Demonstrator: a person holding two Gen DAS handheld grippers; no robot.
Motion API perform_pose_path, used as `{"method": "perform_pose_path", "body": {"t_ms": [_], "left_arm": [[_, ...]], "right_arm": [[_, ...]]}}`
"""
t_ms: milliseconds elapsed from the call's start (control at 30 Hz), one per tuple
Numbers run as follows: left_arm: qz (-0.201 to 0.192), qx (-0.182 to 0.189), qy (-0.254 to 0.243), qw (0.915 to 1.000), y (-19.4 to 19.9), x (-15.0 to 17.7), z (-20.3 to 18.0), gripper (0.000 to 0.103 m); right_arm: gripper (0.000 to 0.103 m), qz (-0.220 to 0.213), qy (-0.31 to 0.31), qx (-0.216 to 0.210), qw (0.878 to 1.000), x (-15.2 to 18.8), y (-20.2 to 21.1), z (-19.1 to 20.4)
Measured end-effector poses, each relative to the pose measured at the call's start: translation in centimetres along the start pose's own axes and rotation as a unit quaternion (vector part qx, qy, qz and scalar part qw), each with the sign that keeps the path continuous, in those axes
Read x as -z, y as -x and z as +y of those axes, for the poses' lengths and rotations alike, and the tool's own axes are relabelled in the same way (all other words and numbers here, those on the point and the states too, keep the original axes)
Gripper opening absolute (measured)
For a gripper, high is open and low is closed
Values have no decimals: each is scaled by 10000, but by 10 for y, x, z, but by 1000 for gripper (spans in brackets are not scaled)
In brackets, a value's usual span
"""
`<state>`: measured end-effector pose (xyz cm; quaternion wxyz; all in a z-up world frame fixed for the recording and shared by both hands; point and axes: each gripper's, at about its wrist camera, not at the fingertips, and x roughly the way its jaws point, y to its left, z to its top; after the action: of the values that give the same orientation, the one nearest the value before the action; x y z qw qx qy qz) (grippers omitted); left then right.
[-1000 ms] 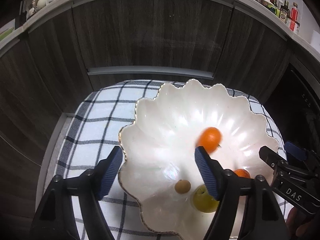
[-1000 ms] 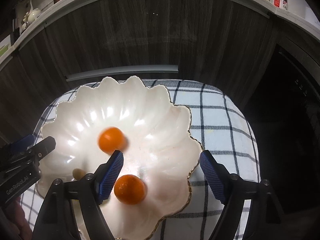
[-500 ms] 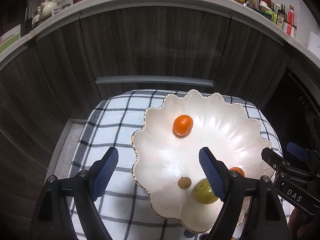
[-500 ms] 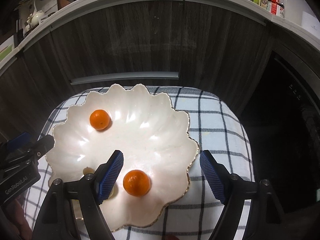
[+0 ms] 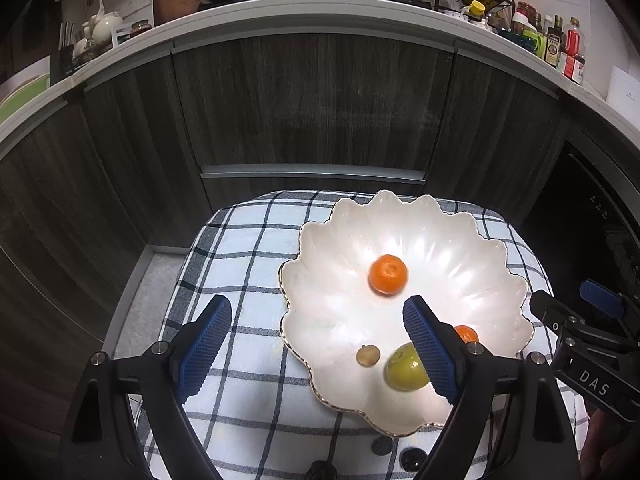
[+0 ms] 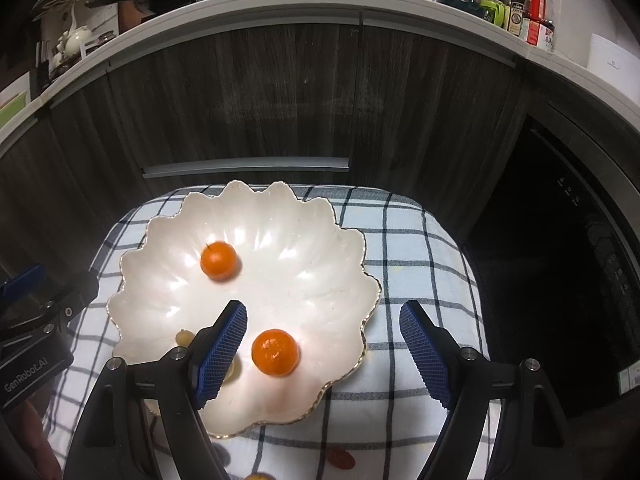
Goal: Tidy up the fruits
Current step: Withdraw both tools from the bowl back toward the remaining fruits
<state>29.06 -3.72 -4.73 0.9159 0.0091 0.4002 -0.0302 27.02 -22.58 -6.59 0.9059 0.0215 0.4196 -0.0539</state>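
A white scalloped bowl (image 5: 340, 312) (image 6: 320, 280) sits on a checked cloth. In it lie an orange (image 5: 387, 274) (image 6: 218, 260) near the middle, a second orange (image 6: 275, 352) (image 5: 466, 334) at the near side, a green fruit (image 5: 404, 368) and a small brown fruit (image 5: 368, 355) (image 6: 183, 337). My left gripper (image 5: 318, 344) is open and empty above the bowl's left rim. My right gripper (image 6: 322, 344) is open and empty above the bowl's right rim, with the second orange between its fingers' lines.
The checked cloth (image 5: 240, 248) (image 6: 420, 264) covers a small table before dark cabinet doors (image 5: 312, 104). Dark small fruits (image 5: 412, 458) and a reddish one (image 6: 340, 458) lie on the cloth at the near edge. A counter with bottles (image 6: 528, 12) runs above.
Both grippers have pulled back and up from the bowl. The loose orange has rolled about inside the bowl and now lies near its middle.
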Motion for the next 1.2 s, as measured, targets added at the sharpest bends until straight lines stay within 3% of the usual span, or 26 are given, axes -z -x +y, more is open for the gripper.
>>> {"method": "perform_pose_path", "body": {"t_ms": [1200], "left_arm": [[-311,65,-252,9992,62,17,-12,88]], "right_arm": [[80,-300,-3,-293,9991,21,57,-8]]}}
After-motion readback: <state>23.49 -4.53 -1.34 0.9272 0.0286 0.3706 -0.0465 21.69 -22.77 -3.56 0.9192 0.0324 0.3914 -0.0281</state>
